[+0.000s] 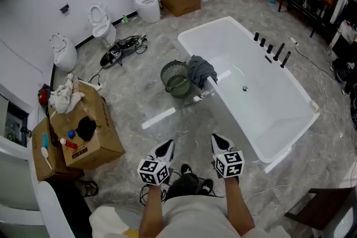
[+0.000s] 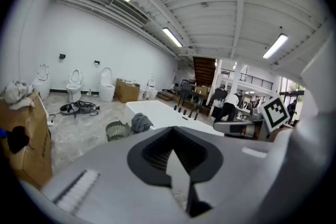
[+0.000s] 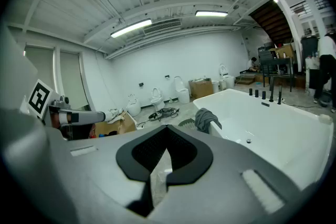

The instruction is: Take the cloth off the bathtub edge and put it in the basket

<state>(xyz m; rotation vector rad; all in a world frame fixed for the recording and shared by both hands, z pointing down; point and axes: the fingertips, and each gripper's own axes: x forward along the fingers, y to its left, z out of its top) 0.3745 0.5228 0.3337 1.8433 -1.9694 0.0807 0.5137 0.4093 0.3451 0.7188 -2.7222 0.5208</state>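
A grey cloth (image 1: 201, 71) hangs over the near left edge of the white bathtub (image 1: 279, 120). Right beside it on the floor stands a dark green wire basket (image 1: 175, 78). Both show small and far off in the left gripper view, the cloth (image 2: 140, 123) and the basket (image 2: 117, 129), and in the right gripper view, the cloth (image 3: 206, 119) and the basket (image 3: 186, 124). My left gripper (image 1: 164, 150) and right gripper (image 1: 221, 144) are held side by side close to my body, well short of the tub. Both are shut with nothing between the jaws.
Open cardboard boxes (image 1: 83, 131) with rags and bottles stand at the left. Several toilets (image 1: 146, 4) line the far wall, with a cable tangle (image 1: 124, 48) on the floor. Black taps (image 1: 273, 51) stand on the tub's far rim. A chair (image 1: 323, 212) is at the lower right.
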